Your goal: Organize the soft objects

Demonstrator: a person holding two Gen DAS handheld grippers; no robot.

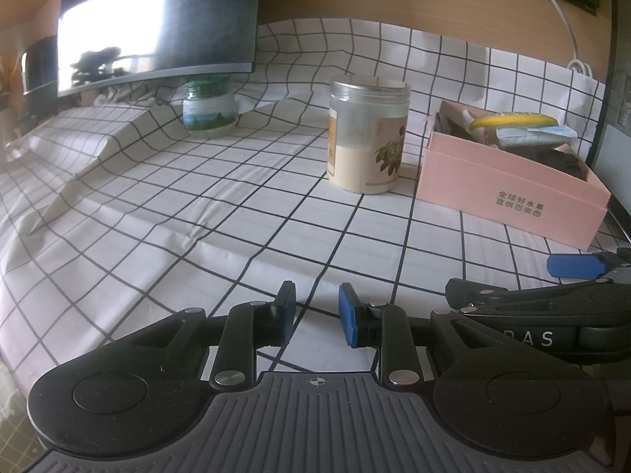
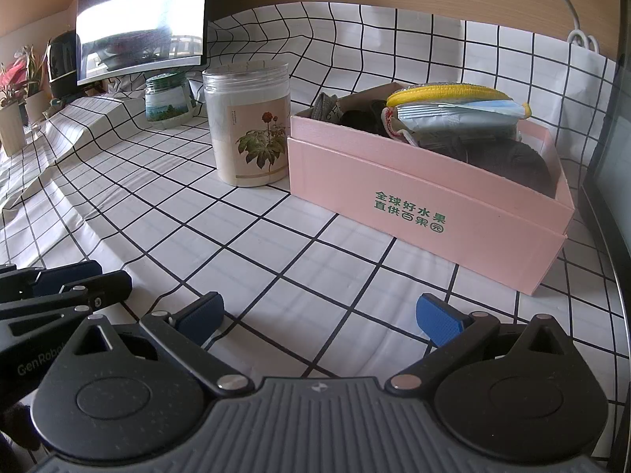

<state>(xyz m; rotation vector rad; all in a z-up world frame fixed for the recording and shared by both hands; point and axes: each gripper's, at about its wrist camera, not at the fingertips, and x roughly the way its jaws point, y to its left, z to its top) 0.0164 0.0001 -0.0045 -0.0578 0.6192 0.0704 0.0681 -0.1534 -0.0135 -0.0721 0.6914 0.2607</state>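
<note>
Grid-checked tablecloth (image 2: 299, 244), pink box (image 2: 426, 205), jar (image 2: 248, 134), monitor (image 1: 157, 27) behind

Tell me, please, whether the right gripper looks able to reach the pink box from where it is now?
Probably yes. The right gripper is open and empty, and only bare checked cloth lies between it and the pink box. The tall jar stands off to the side.

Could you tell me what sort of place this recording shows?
Probably a home desk or workstation. A monitor stands at the back, a checked tablecloth covers the surface, and a pink box of soft items sits beside a jar.
</note>
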